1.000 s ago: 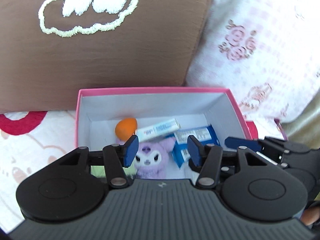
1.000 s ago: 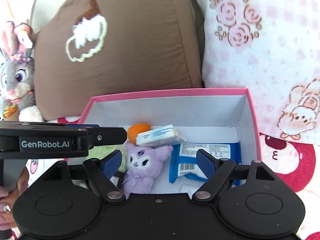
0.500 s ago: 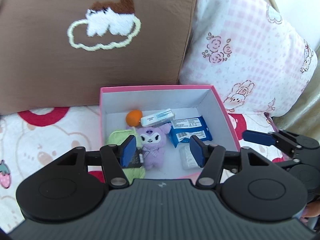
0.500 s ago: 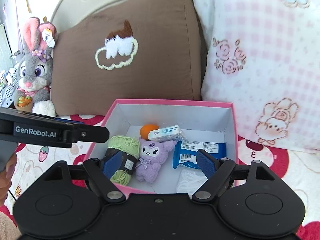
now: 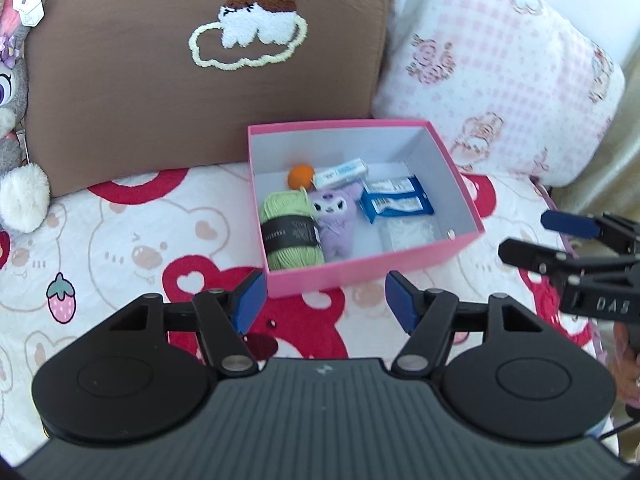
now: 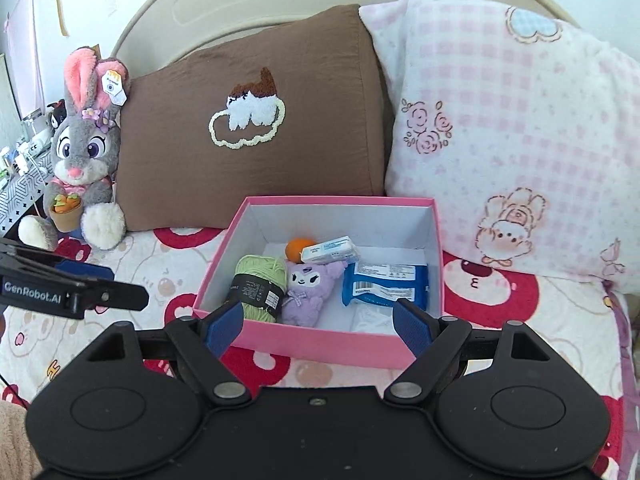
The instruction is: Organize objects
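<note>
Pink box (image 5: pixel 372 268) sits on the bed against the brown pillow (image 5: pixel 160 80), holding yarn (image 5: pixel 288 232), purple plush (image 5: pixel 336 220), blue packet (image 5: pixel 396 200). It lies ahead of and below both tools, the left tool (image 5: pixel 324 304) a touch right of centre. Left tool empty, jaws opening; right tool (image 6: pixel 318 324) wide, empty (bedspread open on all near sides).

Brown pillow (image 6: pixel 248 136); pink checked pillow (image 6: pixel 520 128); plush rabbit (image 6: pixel 82 152) beside them.

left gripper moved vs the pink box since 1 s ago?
Yes. The left gripper has pulled back and up from the pink box; earlier its fingers overlapped the contents, now they sit short of the near wall, jaws opening, empty.
</note>
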### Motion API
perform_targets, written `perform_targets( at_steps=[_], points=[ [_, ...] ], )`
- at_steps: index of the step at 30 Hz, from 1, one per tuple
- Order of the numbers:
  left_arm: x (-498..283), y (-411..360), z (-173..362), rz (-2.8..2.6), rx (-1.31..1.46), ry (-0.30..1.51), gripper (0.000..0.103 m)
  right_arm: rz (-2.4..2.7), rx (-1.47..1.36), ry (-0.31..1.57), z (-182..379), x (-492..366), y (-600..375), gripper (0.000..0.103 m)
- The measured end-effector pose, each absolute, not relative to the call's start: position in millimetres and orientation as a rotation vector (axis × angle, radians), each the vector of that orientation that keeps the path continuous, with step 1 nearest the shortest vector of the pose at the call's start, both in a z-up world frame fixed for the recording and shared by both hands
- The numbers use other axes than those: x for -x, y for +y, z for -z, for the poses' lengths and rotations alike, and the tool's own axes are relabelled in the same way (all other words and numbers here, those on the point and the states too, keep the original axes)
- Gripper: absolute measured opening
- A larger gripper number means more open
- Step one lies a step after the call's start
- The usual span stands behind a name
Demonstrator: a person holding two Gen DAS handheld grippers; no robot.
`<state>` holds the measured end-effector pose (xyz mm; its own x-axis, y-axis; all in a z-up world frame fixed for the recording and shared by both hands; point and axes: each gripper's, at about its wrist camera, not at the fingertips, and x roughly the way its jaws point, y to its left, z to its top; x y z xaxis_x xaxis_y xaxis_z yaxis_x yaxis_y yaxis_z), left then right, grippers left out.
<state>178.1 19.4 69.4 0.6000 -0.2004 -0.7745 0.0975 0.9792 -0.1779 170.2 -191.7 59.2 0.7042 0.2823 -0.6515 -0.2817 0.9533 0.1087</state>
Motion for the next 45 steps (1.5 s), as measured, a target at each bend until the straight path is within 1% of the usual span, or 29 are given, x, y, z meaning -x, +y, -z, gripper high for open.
perform_targets(
  at_steps=[7,11,25,32,37,45],
  points=[
    [-149.7,15.7,-67.6,0.200,0.125,0.896,0.069,-0.316,-0.069,0.767,-59.7,-152.6,-199.1,0.086],
    [-137.8,12.4,-61.9,0.258,0.164,0.919,0.070,-0.334,-0.101,0.778,-55.6,-139.4,-202.4,0.086],
    [-109.4,4.0,-50.6,0.223,0.184,0.877,0.073,-0.241,-0.012,0.798,-39.0,-116.7,-195.3,0.087],
    [-107.7,6.3,-36.3,0.197,0.194,0.889,0.074,-0.198,0.008,0.776,-26.7,-109.4,-194.1,0.088],
    [-111.9,3.4,-23.9,0.197,0.183,0.916,0.074,-0.186,0.012,0.812,-11.5,-114.1,-194.7,0.088],
    [-119.0,3.0,-8.2,0.179,0.186,0.947,0.080,-0.172,0.031,0.829,-3.8,-113.5,-190.4,0.090]
  ],
)
